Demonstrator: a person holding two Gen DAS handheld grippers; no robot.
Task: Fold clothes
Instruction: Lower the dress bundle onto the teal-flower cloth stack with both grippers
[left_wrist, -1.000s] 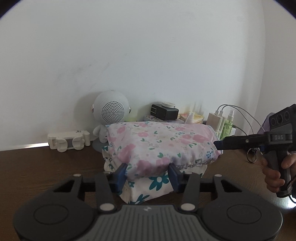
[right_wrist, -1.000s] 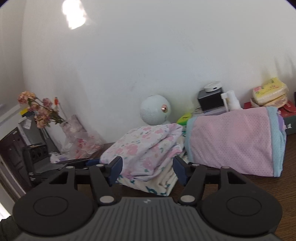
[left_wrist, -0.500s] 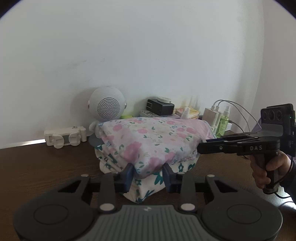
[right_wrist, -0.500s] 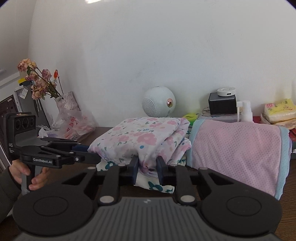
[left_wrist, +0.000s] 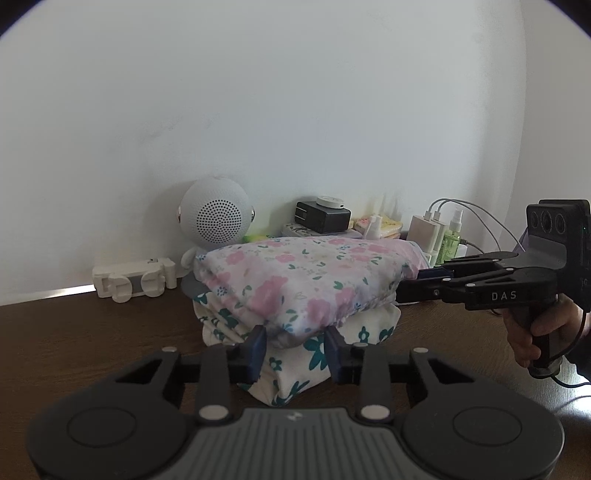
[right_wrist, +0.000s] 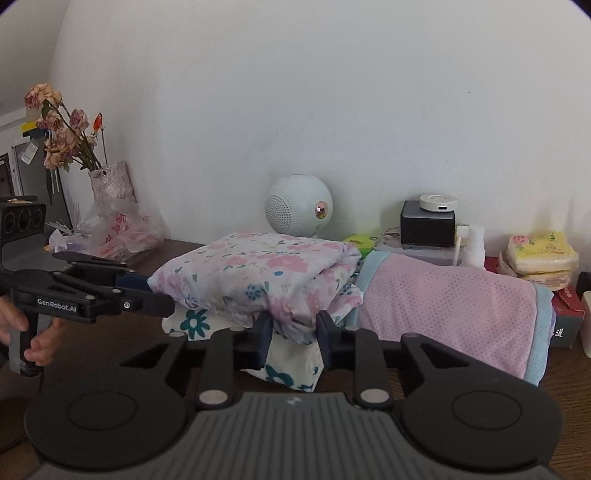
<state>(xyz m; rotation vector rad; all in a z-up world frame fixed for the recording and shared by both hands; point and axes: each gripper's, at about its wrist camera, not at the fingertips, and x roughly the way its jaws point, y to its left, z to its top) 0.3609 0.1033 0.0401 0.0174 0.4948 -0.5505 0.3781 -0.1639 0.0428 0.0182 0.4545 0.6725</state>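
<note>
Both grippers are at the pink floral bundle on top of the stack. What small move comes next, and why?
Probably lift the pink floral garment a little with both grippers together. The left gripper pinches its near edge; the right gripper has a fold between its fingers, though its jaws are opening slightly, so re-close first. It sits on the teal-flowered garment, which should stay put.

Both grippers are matte black with navy pads; the right gripper (left_wrist: 424, 282) reads "DAS" (the left gripper (right_wrist: 147, 291), "GenRobot_AI").
</note>
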